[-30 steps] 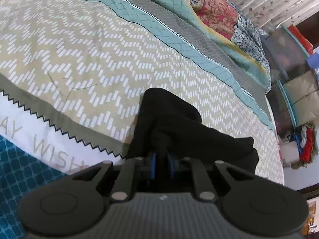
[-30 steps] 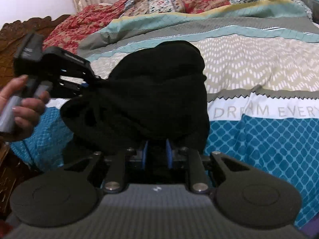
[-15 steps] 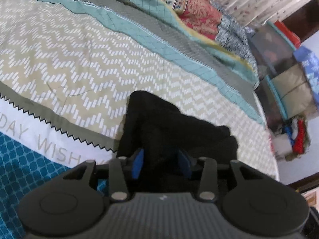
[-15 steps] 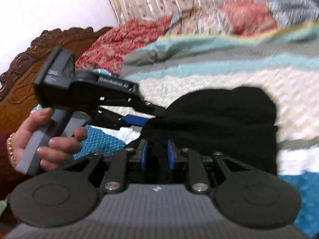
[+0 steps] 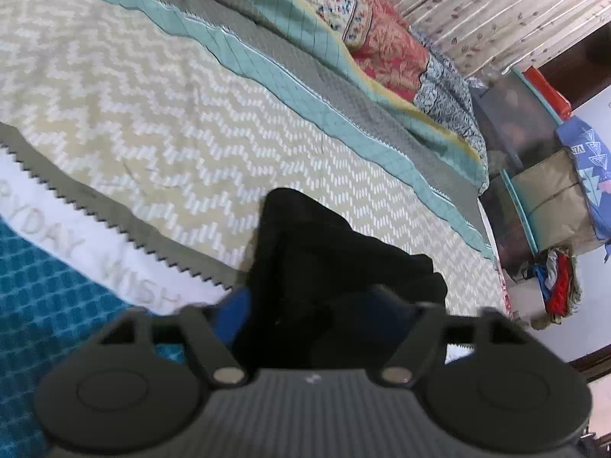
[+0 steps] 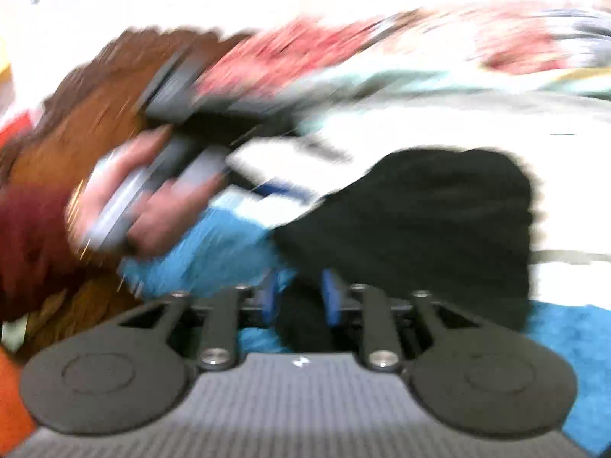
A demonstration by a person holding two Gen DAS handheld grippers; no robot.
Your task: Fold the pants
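The black pants [image 5: 328, 263] lie bunched on the patterned bedspread [image 5: 160, 114]. In the left wrist view my left gripper [image 5: 309, 305] is open, its blue pads wide apart on either side of the black cloth. In the blurred right wrist view my right gripper [image 6: 299, 297] has its blue pads close together with a fold of the pants [image 6: 439, 229] between them. The left gripper [image 6: 214, 145] and the hand holding it show at the left of that view, apart from the pants.
Floral pillows and a quilt [image 5: 382, 38] lie along the far side of the bed. Storage boxes and bags [image 5: 534, 191] stand beyond the right edge. A carved wooden headboard [image 6: 95, 107] is at the left in the right wrist view.
My left gripper has opened and let go of the pants. The right wrist view has swung quickly and is now blurred; the pants have sunk lower onto the bed.
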